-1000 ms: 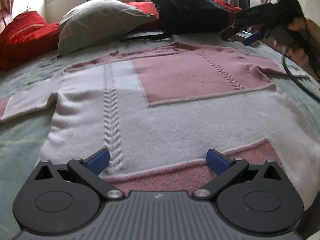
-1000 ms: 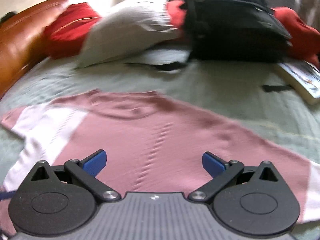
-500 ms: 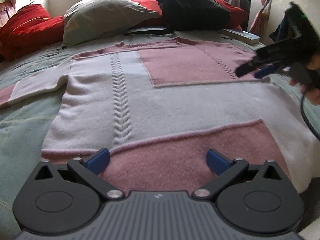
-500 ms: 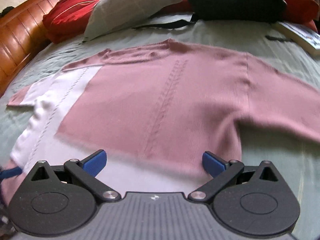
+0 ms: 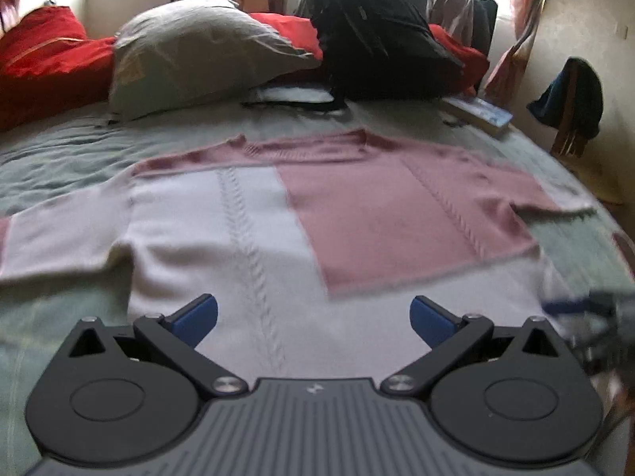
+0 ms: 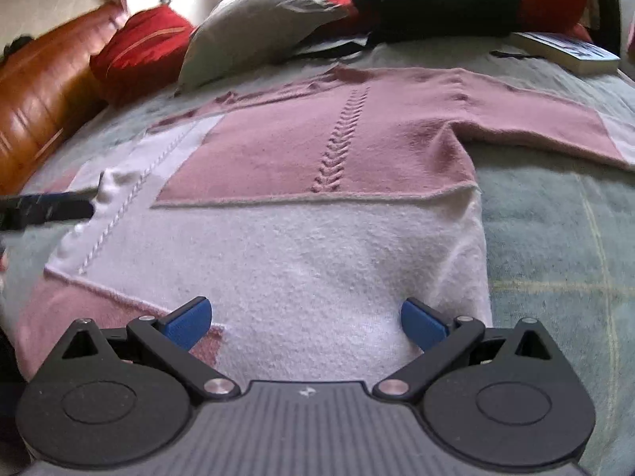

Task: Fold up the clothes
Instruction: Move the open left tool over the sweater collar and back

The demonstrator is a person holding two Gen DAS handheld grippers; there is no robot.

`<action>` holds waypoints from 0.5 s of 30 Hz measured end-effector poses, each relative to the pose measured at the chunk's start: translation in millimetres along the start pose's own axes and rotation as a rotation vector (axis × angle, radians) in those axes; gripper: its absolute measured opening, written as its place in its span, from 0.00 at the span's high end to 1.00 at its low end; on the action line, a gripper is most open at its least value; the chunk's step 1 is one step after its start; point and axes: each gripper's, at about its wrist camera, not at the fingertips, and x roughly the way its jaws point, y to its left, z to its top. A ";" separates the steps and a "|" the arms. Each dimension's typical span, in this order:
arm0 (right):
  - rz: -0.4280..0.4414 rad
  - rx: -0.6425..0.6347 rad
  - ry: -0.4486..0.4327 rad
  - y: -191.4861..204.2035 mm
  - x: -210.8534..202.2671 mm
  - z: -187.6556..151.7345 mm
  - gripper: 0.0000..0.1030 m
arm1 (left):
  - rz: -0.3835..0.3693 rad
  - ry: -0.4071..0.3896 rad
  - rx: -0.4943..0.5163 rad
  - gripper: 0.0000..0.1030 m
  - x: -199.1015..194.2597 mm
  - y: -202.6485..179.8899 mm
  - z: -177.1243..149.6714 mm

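I am hovering both tools over the sweater (image 6: 317, 261), which is lying flat, face up, on the bed (image 6: 555, 238); the left hand-held gripper (image 5: 313, 319) is standing wide apart and empty above the white body, and the right hand-held gripper (image 6: 305, 323) is likewise spread and empty near the hem. I am judging the sleeve (image 6: 535, 131) the sensible first fold; pinching its edge cleanly matters. Open bedding is lying to the right; the pillow (image 5: 198, 51), backpack (image 5: 381, 35) and book (image 6: 567, 51) are crowding the far edge.
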 end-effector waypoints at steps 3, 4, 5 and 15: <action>0.010 -0.006 -0.021 -2.2 -1.0 -2.7 0.00 | -0.030 0.028 -0.088 0.01 28.5 20.9 18.0; 0.013 -0.008 -0.028 -3.0 -1.4 -3.6 0.00 | -0.039 0.036 -0.115 0.01 37.6 27.8 22.3; 0.009 -0.008 -0.029 -2.4 -2.1 -3.5 0.00 | -0.047 0.048 -0.138 0.01 46.8 34.8 26.0; -0.062 -0.032 -0.016 12.7 -3.9 2.2 0.00 | -0.051 0.085 -0.257 0.01 111.3 80.8 55.9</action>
